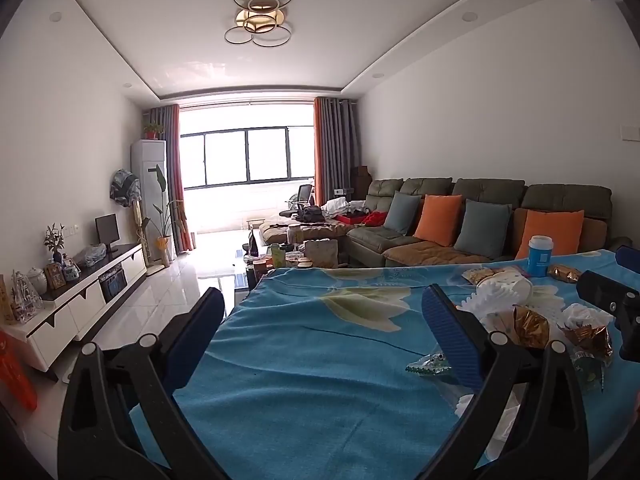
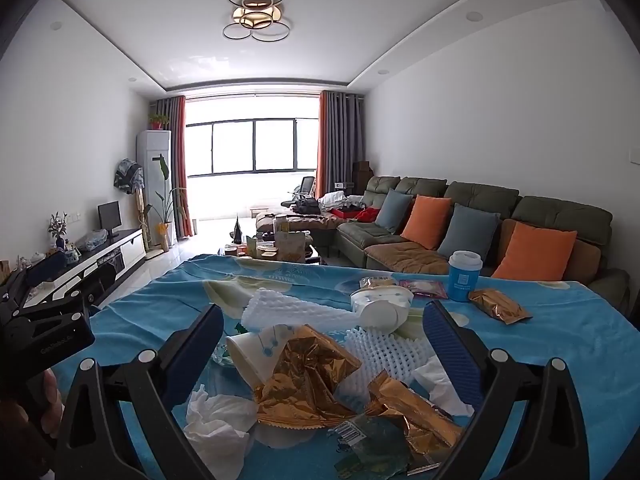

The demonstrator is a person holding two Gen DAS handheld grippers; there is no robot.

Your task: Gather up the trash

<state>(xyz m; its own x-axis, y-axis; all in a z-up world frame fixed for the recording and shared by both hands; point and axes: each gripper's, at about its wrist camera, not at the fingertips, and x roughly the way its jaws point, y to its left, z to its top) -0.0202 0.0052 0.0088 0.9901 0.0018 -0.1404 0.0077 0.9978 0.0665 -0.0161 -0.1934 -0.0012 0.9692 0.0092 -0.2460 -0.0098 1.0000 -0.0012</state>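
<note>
A pile of trash lies on the blue floral cloth (image 2: 560,344): gold foil wrappers (image 2: 304,376), a crushed white paper cup (image 2: 256,356), white foam netting (image 2: 296,312), crumpled tissue (image 2: 220,416) and a green wrapper (image 2: 372,440). My right gripper (image 2: 324,320) is open and empty, with the pile between and just beyond its fingers. My left gripper (image 1: 324,300) is open and empty over bare cloth, left of the pile (image 1: 532,328). A small green wrapper (image 1: 428,364) lies by its right finger (image 1: 452,332). The right gripper shows at the right edge of the left wrist view (image 1: 616,300).
A blue cup with a white lid (image 2: 464,276), a gold packet (image 2: 500,304) and a pink packet (image 2: 424,288) lie farther back on the cloth. Beyond are a sofa with cushions (image 2: 480,232), a cluttered coffee table (image 2: 276,248) and a TV cabinet (image 1: 88,292).
</note>
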